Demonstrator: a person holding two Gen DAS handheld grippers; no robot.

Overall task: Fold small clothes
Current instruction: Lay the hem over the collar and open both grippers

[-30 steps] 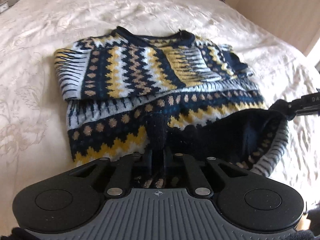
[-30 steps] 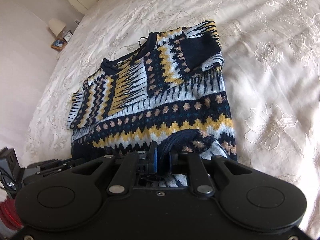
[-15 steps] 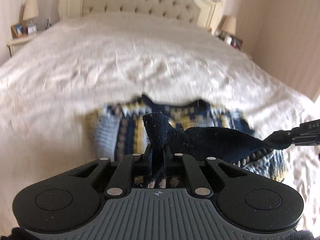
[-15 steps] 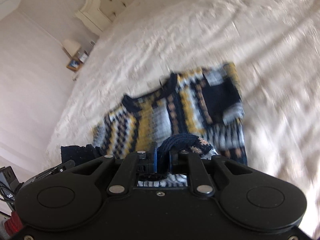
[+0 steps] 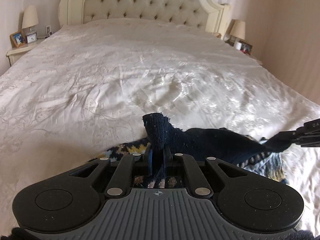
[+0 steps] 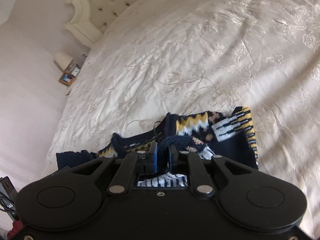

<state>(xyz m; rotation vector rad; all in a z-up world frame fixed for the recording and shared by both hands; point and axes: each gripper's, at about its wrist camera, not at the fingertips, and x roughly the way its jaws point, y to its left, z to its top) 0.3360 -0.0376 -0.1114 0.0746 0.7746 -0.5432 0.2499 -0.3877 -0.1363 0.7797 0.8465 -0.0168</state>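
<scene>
A small knitted sweater (image 6: 220, 128) in navy, yellow and white lies on a white bedspread (image 5: 140, 70). My left gripper (image 5: 157, 156) is shut on the sweater's navy hem (image 5: 158, 132), which sticks up between the fingers. My right gripper (image 6: 163, 155) is shut on the other end of the same hem (image 6: 180, 142). The hem (image 5: 216, 142) hangs stretched between both grippers above the folded body. The right gripper also shows at the right edge of the left wrist view (image 5: 288, 139). Most of the sweater is hidden under the grippers.
A tufted cream headboard (image 5: 144, 2) stands at the far end of the bed. Nightstands with lamps (image 5: 30, 18) (image 5: 238, 29) flank it. A picture frame (image 6: 67, 78) sits on the left nightstand. Pale walls lie on both sides.
Both grippers have lifted the hem and carried it forward over the sweater toward the collar. The views have tilted up from the sweater to the headboard.
</scene>
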